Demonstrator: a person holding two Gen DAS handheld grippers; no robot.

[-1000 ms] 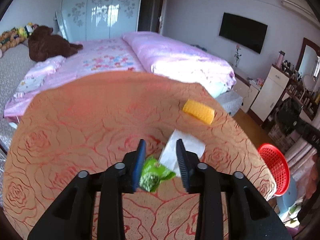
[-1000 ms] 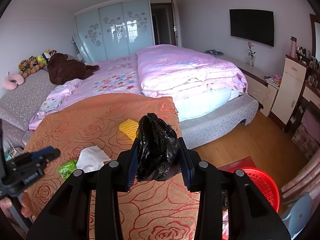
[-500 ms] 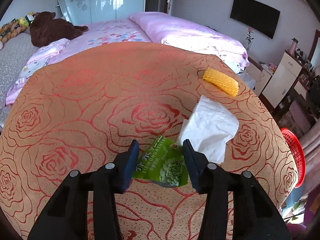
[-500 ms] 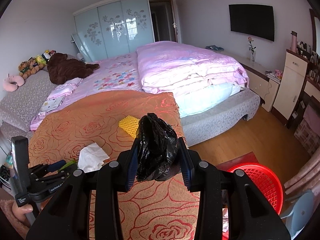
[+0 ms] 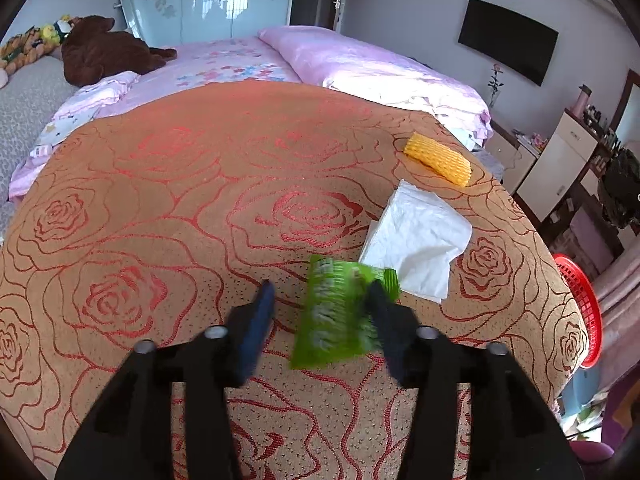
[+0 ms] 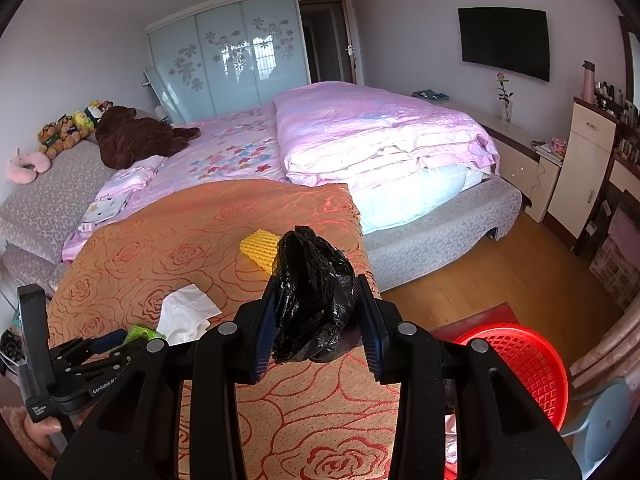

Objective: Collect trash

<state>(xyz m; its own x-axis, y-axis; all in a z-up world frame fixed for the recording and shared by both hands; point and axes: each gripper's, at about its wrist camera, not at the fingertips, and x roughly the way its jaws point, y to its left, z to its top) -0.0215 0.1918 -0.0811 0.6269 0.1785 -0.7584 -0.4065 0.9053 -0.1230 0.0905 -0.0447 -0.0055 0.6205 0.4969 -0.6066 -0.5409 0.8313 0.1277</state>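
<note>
While my right gripper [image 6: 318,322] clenches the black bag [image 6: 314,296], my left gripper [image 5: 320,316] has just been opening, released around the green wrapper [image 5: 338,314] lying on the orange bedspread [image 5: 180,200].

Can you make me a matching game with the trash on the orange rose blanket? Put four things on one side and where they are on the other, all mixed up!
Things:
1. crinkly green snack wrapper
2. crumpled white paper tissue
3. ridged yellow foam sleeve
4. scrunched black plastic bag

Places:
A. squeezed in the right gripper
B. lying nearest the blanket's far corner
C. between the fingers of the left gripper, whose jaws have just been opening
D. flat on the blanket between the wrapper and the yellow piece

Pairs: 1-C, 2-D, 3-B, 4-A
</note>
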